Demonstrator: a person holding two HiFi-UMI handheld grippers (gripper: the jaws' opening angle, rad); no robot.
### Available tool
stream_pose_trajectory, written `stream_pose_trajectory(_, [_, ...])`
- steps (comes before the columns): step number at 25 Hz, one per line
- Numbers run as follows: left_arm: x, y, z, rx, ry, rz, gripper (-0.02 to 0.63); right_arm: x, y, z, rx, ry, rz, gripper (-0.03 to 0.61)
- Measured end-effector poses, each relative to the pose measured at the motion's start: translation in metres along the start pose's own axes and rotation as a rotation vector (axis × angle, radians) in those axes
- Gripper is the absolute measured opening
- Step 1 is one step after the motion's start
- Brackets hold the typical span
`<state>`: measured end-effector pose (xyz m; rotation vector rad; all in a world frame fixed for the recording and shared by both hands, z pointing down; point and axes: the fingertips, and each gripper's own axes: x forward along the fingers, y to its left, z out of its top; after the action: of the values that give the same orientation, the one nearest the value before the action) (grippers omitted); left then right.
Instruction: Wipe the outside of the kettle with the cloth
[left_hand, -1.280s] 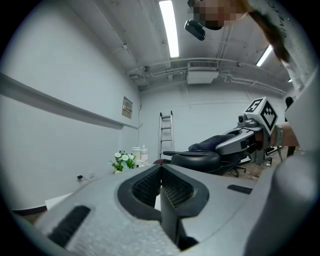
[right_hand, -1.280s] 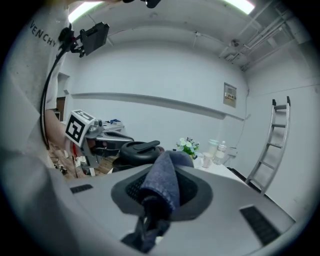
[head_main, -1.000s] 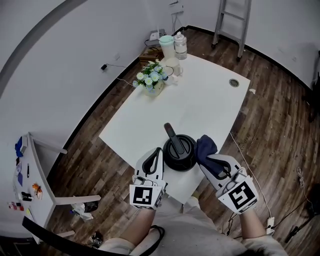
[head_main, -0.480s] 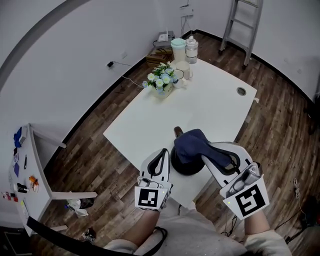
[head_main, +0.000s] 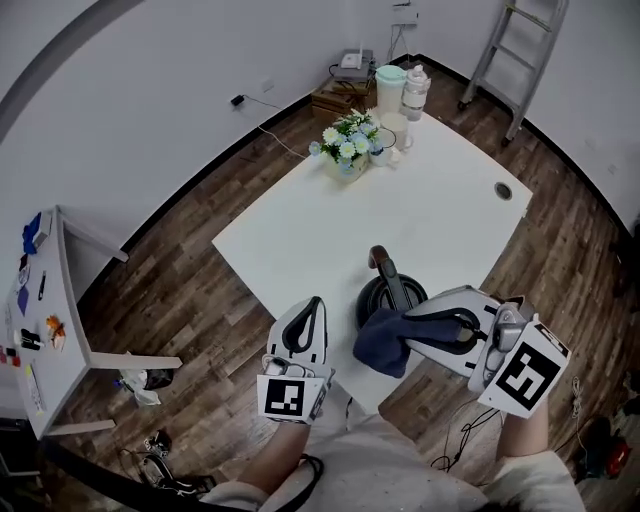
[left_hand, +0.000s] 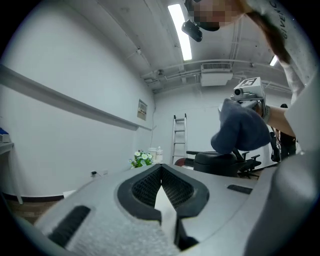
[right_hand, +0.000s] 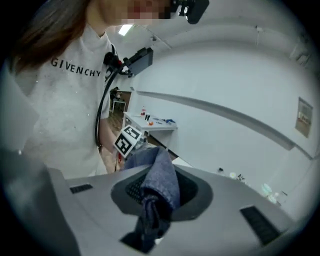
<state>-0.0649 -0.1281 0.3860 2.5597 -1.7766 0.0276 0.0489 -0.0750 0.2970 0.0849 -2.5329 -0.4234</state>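
A black kettle stands near the front edge of the white table, its handle pointing away from me. My right gripper is shut on a dark blue cloth, which bunches against the kettle's near side at the table edge. In the right gripper view the cloth is pinched between the jaws and drapes over them. My left gripper hangs shut and empty, left of the kettle and apart from it. From the left gripper view, the cloth sits over the kettle.
A flower pot, a pale green jar and a clear bottle stand at the table's far corner. A cable grommet sits at the right edge. A ladder leans at the back, and a small side table stands at the left.
My right gripper has carried the cloth from the kettle's right side, over its top, down to its near side. The left gripper has stayed beside the kettle.
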Motion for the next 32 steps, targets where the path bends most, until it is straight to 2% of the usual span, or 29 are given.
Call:
stream_pose_trajectory(2, [-0.002,0.0,-0.004,-0.01,0.005,0.0,0.008,0.009,0.0,-0.024,-0.006,0.115,0.019,0.067])
stream_pose_trajectory(4, [-0.002,-0.003,-0.003,-0.01,0.003,-0.005,0.008,0.016,-0.008,-0.038,-0.002,0.187,-0.003,0.067])
stream_pose_trajectory(8, [0.002,-0.001,-0.003,-0.014,-0.007,-0.007,0.008,0.025,-0.032,-0.046,0.03,0.204,-0.061,0.067])
stream_pose_trajectory(13, [-0.002,0.005,-0.001,-0.039,-0.004,0.002,0.008,0.035,-0.047,-0.05,0.085,0.167,-0.09,0.067])
stream_pose_trajectory(18, [-0.002,0.012,-0.007,-0.026,0.007,0.012,0.008,0.043,-0.066,-0.051,0.134,0.093,-0.132,0.067])
stream_pose_trajectory(27, [-0.009,0.015,-0.02,-0.037,0.037,0.013,0.008,0.053,-0.099,-0.056,0.2,0.025,-0.255,0.067])
stream_pose_trajectory(32, [-0.012,0.016,-0.023,-0.036,0.042,0.011,0.008,0.055,-0.116,-0.058,0.205,0.006,-0.358,0.067])
